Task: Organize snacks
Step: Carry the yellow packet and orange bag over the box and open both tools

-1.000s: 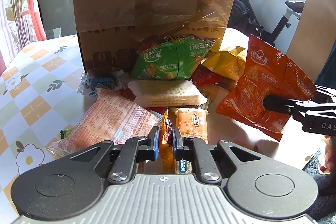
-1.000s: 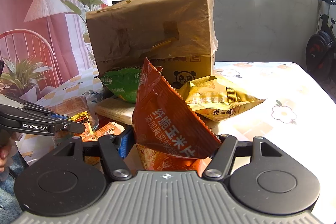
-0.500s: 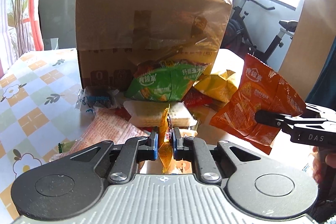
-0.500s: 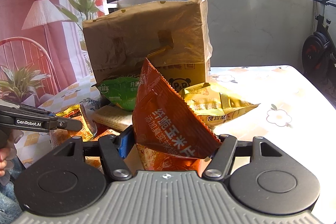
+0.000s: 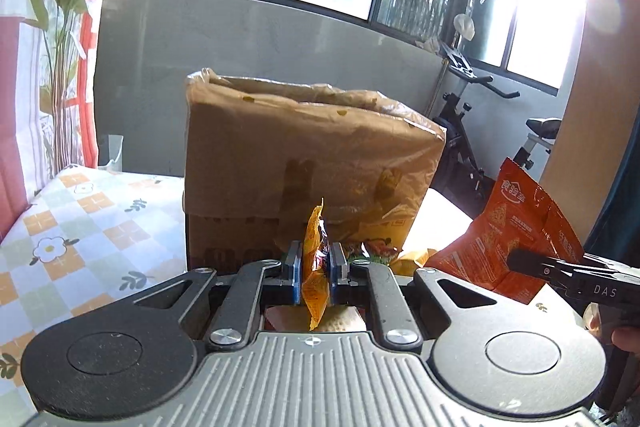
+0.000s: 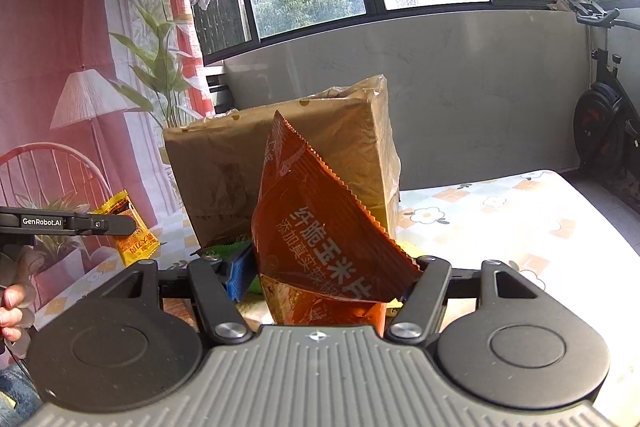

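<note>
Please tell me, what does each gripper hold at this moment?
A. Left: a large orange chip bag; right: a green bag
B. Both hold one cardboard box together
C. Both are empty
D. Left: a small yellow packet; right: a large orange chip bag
D: the left gripper pinches the small yellow packet; the right gripper's jaws clamp the large orange chip bag.

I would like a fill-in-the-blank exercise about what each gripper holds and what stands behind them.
1. The left gripper is shut on a small ____ snack packet.
2. The right gripper holds a large ____ chip bag.
3. Behind both snacks stands a ____ box covered with plastic film.
4. The tablecloth is printed with checks and ____.

Missing words: yellow; orange; cardboard; flowers
</note>
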The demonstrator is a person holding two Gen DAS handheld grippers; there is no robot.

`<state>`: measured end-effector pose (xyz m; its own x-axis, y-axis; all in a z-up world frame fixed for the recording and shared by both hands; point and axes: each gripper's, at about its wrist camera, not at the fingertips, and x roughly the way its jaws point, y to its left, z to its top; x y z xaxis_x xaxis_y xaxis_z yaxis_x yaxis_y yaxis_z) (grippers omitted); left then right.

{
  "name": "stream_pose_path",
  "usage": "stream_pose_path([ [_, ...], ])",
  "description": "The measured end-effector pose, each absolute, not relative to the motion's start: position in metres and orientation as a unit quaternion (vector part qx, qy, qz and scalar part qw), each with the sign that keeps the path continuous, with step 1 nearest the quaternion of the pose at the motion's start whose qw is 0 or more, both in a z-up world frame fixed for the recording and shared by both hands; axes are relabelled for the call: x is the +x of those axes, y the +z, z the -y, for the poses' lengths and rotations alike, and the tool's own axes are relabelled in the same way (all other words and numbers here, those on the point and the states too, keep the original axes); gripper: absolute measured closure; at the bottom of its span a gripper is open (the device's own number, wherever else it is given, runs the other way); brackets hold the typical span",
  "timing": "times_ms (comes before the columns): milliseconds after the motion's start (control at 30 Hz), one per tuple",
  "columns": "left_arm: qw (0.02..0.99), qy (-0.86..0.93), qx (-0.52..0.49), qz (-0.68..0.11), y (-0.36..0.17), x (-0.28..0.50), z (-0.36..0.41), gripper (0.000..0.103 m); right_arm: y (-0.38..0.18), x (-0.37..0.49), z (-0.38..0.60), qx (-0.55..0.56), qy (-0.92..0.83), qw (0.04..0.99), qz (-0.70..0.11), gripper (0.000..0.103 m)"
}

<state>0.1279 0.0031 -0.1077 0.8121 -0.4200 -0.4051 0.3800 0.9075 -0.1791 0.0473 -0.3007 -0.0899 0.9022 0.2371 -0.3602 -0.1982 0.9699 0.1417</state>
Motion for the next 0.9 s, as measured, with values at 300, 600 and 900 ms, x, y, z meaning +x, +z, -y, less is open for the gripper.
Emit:
stream_pose_path([
  [300, 0.963, -0.21, -0.047, -0.162, -0.058, 0.15, -0.002, 0.089, -0.028, 0.07, 0.301, 0.061, 0.131, 0.982, -0.119, 0.037],
  [600, 0.963, -0.228, -0.045, -0.134, -0.015, 0.184, 0.012, 0.089, 0.026, 0.12, 0.289, 0.035, 0.137, 0.987, -0.081, 0.037],
  [900, 0.961, -0.225, -0.055, -0.152, 0.009, 0.263, 0.019, 0.089, 0.037, 0.21, 0.275, 0.064, 0.136, 0.984, -0.099, 0.037],
])
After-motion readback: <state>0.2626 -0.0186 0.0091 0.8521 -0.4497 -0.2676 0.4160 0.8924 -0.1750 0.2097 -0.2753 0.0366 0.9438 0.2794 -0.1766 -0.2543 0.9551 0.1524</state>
